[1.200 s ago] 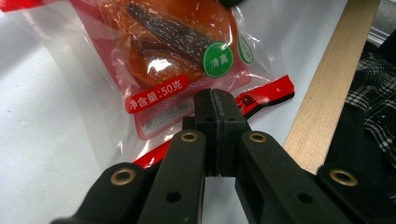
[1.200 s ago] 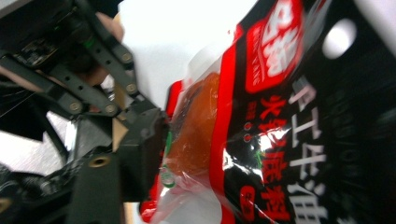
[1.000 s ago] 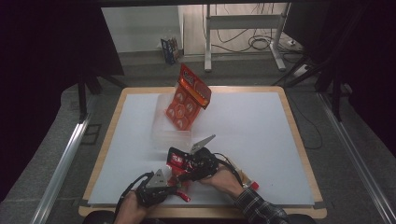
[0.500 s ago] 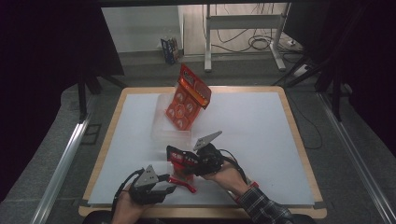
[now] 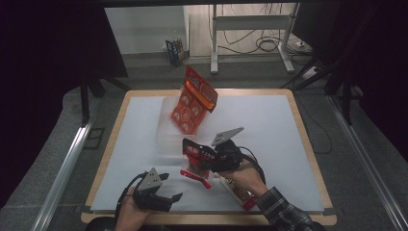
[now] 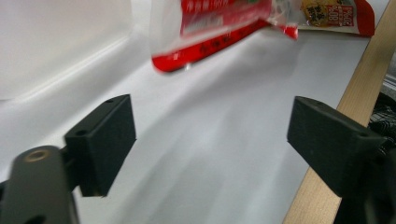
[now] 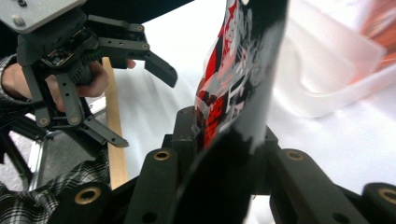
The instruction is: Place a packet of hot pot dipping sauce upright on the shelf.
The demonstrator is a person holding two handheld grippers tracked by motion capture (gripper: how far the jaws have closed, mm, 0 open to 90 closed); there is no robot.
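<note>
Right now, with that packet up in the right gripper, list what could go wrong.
1. The right gripper pinches the packet by one end, so the rest hangs free and could slip or swing.
2. Another packet lies right under it; a low carry could drag it.
3. The clear tray already holds an upright orange pack; a careless drop could knock it over.
The left gripper, whose jaws have just been opening, is empty.

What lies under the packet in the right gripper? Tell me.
A red snack packet lies on the white table below the black-and-red packet clamped in the right gripper. The hand hides the table beyond.
</note>
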